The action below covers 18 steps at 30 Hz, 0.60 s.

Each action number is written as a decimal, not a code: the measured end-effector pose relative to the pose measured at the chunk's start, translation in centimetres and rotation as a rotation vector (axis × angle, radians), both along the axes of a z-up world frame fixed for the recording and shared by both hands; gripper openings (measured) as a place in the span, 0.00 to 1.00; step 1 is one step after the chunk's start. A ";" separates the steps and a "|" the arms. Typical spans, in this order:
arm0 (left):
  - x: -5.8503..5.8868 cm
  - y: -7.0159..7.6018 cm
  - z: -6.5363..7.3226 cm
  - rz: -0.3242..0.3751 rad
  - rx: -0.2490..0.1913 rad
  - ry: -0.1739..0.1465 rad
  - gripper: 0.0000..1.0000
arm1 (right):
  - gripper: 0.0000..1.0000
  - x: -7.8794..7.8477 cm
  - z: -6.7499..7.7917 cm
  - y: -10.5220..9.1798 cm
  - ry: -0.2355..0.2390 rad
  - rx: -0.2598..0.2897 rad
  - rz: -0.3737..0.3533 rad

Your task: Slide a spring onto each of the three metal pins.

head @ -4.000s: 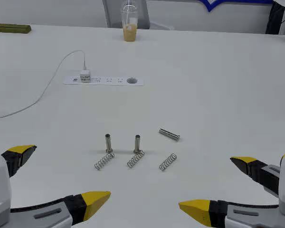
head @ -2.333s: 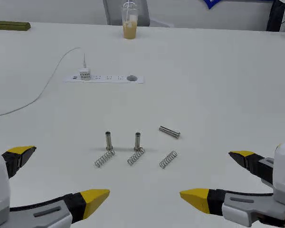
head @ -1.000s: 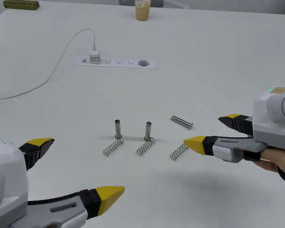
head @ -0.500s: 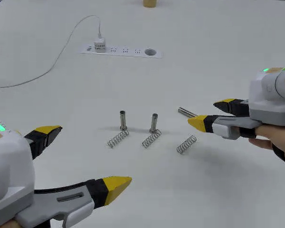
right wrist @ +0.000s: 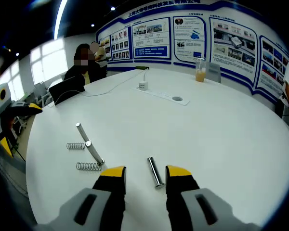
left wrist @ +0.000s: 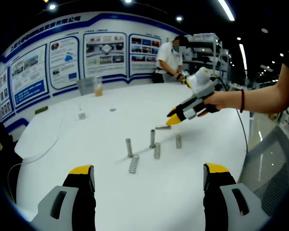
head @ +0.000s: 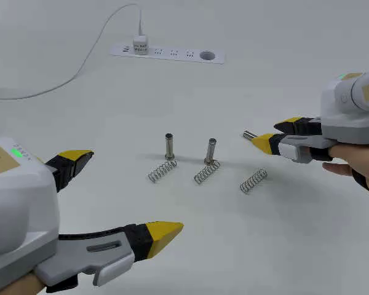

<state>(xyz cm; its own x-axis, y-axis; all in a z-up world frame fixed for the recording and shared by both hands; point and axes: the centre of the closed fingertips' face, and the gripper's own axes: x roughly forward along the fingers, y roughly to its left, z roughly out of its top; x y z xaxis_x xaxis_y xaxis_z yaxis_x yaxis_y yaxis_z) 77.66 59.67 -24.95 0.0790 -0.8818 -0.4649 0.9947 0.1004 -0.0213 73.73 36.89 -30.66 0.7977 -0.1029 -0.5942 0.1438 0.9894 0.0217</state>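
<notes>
We hold our left gripper (head: 126,192) low and close to our body, its two yellow-tipped jaws spread wide and pointing forward, away from us. Our right gripper (head: 272,132) reaches in from the right side, roughly level and pointing leftward, farther out than the left one. Its jaws stand apart by a narrow gap, not closed. Our right hand (head: 357,165) wraps the grip behind the gripper's white body. In the left gripper view our bare right forearm (left wrist: 267,94) stretches in from the right edge, nearly straight.
</notes>
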 end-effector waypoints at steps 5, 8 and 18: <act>0.0 -0.3 -0.2 -0.003 0.005 0.007 0.95 | 0.30 1.0 -0.8 -0.2 0.012 -0.003 0.006; -0.1 -0.4 -0.3 -0.006 0.003 0.011 0.95 | 0.28 1.6 -1.3 -0.4 0.019 -0.005 0.004; -0.2 -0.6 -0.8 -0.010 0.017 0.022 0.94 | 0.20 2.6 -3.0 -1.0 0.050 0.005 0.021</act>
<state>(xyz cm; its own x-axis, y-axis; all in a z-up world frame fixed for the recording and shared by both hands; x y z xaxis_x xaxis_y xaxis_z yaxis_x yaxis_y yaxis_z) 77.47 59.03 -25.74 0.0596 -0.8746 -0.4812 0.9950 0.0906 -0.0414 76.33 35.90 -33.71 0.7690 -0.0831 -0.6339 0.1236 0.9921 0.0198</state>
